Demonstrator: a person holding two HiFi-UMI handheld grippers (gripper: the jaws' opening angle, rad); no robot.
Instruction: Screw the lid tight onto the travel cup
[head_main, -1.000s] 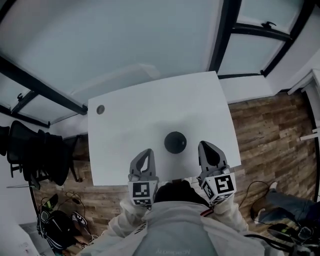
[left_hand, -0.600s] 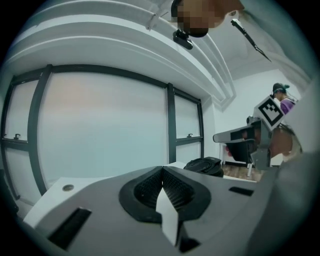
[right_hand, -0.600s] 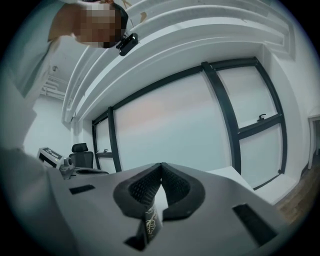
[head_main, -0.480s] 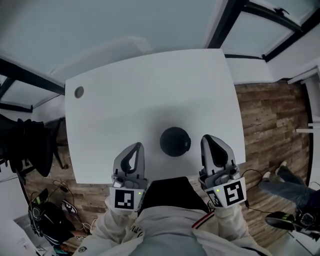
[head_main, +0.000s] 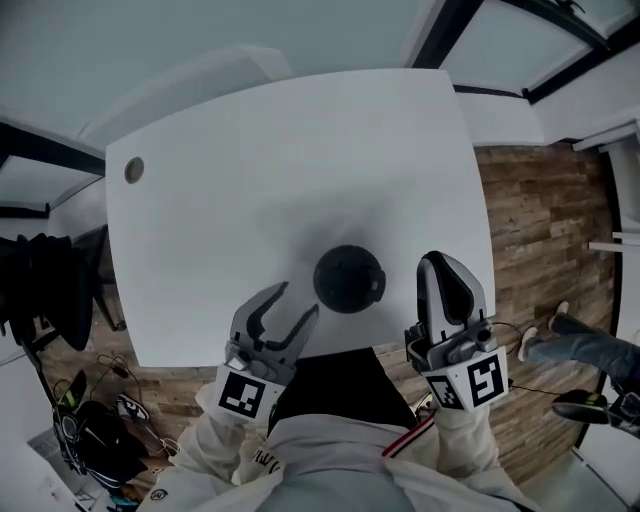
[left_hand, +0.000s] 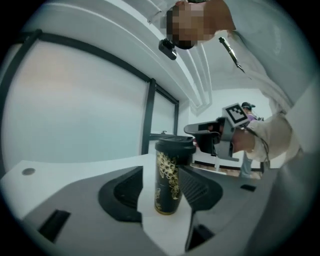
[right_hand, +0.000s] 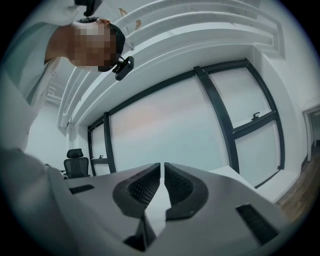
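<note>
The travel cup stands upright on the white table, seen from above with its black lid on. In the left gripper view the cup is black with a gold pattern under the lid. My left gripper sits just left of the cup near the table's front edge. Its jaws are opening, the cup stands ahead in their gap, and the pads do not touch it. My right gripper is shut on nothing, to the right of the cup. It also shows beyond the cup as the right gripper. The right gripper points at the windows.
A round cable hole sits in the table's far left corner. A black office chair stands left of the table, over bags and cables on the floor. Wooden floor lies to the right. Large windows rise behind the table.
My left gripper's jaws have gone from shut to open. Both grippers sit closer beside the cup, and the head view has drawn nearer to the table.
</note>
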